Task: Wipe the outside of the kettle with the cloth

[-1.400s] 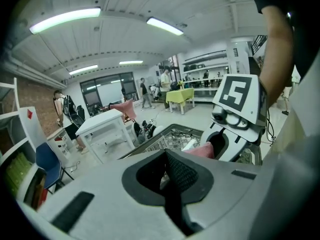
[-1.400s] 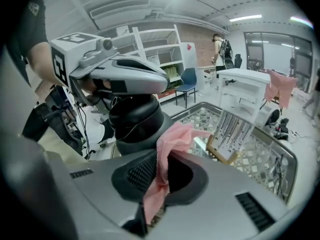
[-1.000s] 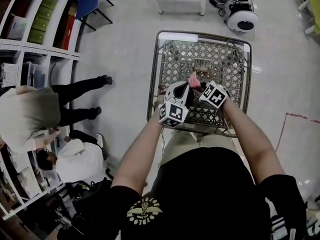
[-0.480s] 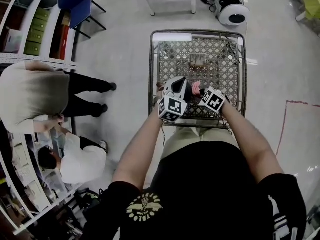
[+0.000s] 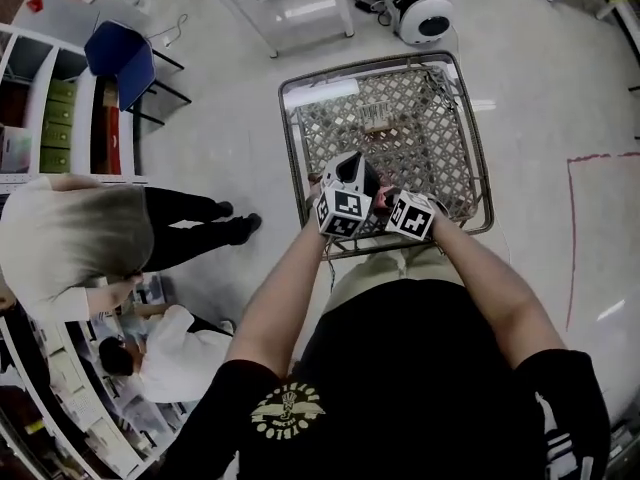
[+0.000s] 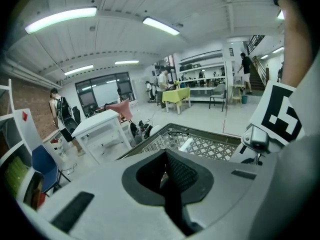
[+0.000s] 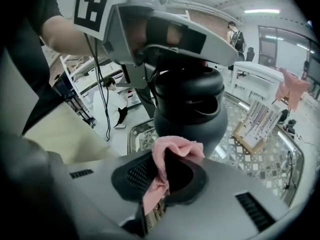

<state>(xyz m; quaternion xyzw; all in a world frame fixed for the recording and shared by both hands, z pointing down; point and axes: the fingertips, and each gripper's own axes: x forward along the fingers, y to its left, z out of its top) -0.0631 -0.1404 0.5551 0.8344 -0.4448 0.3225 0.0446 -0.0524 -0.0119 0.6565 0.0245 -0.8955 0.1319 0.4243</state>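
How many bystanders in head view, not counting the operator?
2. A standing person at far left beside the shelves, light top, dark trousers; a crouching person in white below them. Others may be out of frame.

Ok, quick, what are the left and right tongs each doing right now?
Left tongs: closed, holding the kettle from above.
Right tongs: closed on the pink cloth.

A wire-mesh cart [image 5: 430, 138] stands on the floor [image 5: 230, 138], a blue chair [image 5: 118, 58] and shelves [image 5: 45, 118] leftward.
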